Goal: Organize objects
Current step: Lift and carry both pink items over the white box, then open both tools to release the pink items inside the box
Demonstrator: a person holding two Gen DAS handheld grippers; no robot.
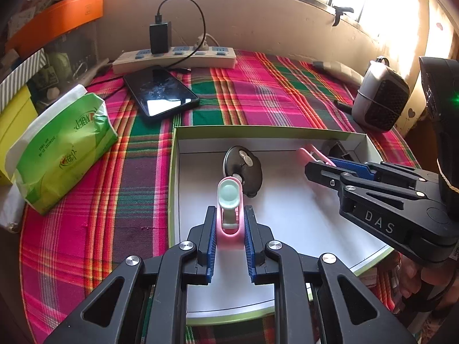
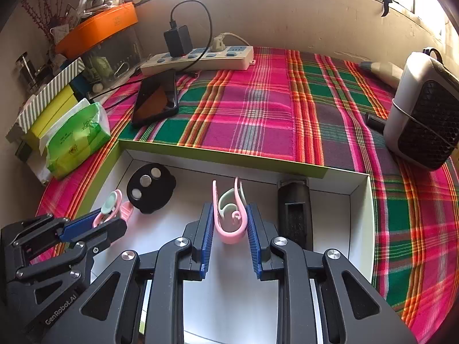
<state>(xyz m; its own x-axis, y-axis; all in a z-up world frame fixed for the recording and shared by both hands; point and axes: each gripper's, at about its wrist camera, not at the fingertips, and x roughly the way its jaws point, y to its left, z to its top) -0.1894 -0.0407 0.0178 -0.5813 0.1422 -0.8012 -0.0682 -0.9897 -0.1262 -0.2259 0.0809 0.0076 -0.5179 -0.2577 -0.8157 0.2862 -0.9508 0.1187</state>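
A shallow white box with a green rim (image 1: 173,154) (image 2: 218,153) lies on the plaid cloth. My left gripper (image 1: 229,215) is shut on a pink and mint clip (image 1: 229,203) above the box's left part; it also shows in the right wrist view (image 2: 107,207). My right gripper (image 2: 229,215) is shut on a second pink and mint clip (image 2: 229,212), held over the box's right part, seen in the left wrist view (image 1: 314,154). A black round holder with coin cells (image 1: 243,169) (image 2: 150,186) and a black oblong item (image 2: 295,215) lie in the box.
A phone (image 1: 160,94) on a charging cable lies behind the box, with a power strip (image 1: 175,57) at the wall. A green tissue pack (image 1: 63,149) and stacked boxes (image 2: 51,103) stand left. A small grey heater (image 2: 424,114) stands right.
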